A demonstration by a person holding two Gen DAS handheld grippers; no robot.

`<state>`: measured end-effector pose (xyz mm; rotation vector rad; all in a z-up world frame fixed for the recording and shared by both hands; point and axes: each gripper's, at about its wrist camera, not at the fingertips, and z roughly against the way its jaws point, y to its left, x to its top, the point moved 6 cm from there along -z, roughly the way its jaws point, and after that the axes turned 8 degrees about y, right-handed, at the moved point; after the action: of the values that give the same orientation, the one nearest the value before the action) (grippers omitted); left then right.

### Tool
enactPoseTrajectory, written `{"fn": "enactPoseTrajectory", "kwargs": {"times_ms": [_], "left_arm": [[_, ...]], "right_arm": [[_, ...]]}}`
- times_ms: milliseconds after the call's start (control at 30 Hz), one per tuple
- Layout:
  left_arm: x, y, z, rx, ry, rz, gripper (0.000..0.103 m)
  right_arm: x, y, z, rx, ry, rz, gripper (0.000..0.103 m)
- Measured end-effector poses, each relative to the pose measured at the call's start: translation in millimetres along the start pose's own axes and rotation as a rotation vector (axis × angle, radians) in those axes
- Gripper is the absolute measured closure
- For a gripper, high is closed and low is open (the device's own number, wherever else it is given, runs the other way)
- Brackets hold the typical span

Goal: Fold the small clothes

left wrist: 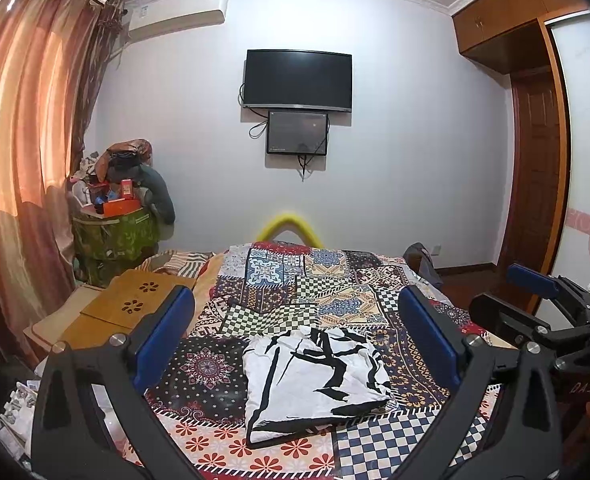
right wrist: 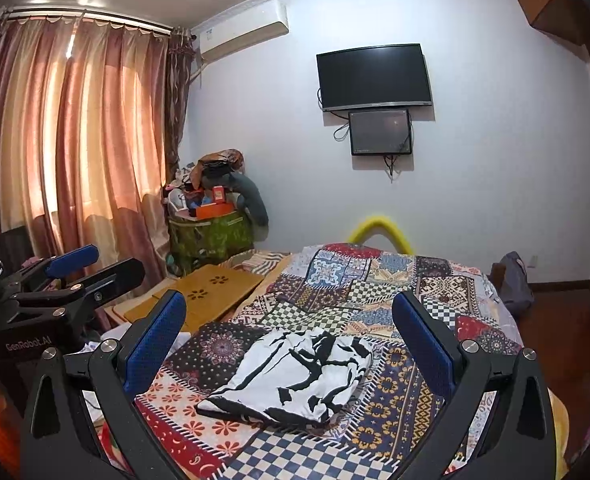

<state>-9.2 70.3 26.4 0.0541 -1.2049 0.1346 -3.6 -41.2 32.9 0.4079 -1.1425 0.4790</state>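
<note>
A white garment with black stripes and marks (left wrist: 315, 380) lies folded into a rough rectangle on the patchwork bedspread (left wrist: 295, 280). My left gripper (left wrist: 295, 308) hovers above it, open, with nothing between its blue pads. In the right wrist view the same garment (right wrist: 295, 380) lies below my right gripper (right wrist: 289, 312), also open and holding nothing. The right gripper (left wrist: 535, 284) shows at the right edge of the left wrist view; the left gripper (right wrist: 75, 260) shows at the left edge of the right wrist view.
A wooden lap desk (left wrist: 135, 304) rests on the bed's left side. A heap of bags and boxes (left wrist: 119, 200) stands by the curtains (left wrist: 23, 160). A dark bag (right wrist: 515, 280) sits off the bed's far right corner. Two screens (left wrist: 299, 80) hang on the wall.
</note>
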Motion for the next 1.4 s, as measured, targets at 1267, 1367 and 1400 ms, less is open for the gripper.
{"fn": "enactPoseTrajectory", "kwargs": {"times_ms": [1267,1367,1400], "left_arm": [[-4,7,-12,-0.03,0.04,0.005,0.0],[-5,7,-12,-0.031,0.043,0.001,0.0],[-5,6,-12,-0.03,0.043,-0.001,0.0]], "right_arm": [[-3,4,-7,-0.001,0.034,-0.022,0.001],[-4,4,-9,-0.002,0.036,-0.024,0.001],[-5,4,-9,-0.003,0.037,-0.025,0.001]]}}
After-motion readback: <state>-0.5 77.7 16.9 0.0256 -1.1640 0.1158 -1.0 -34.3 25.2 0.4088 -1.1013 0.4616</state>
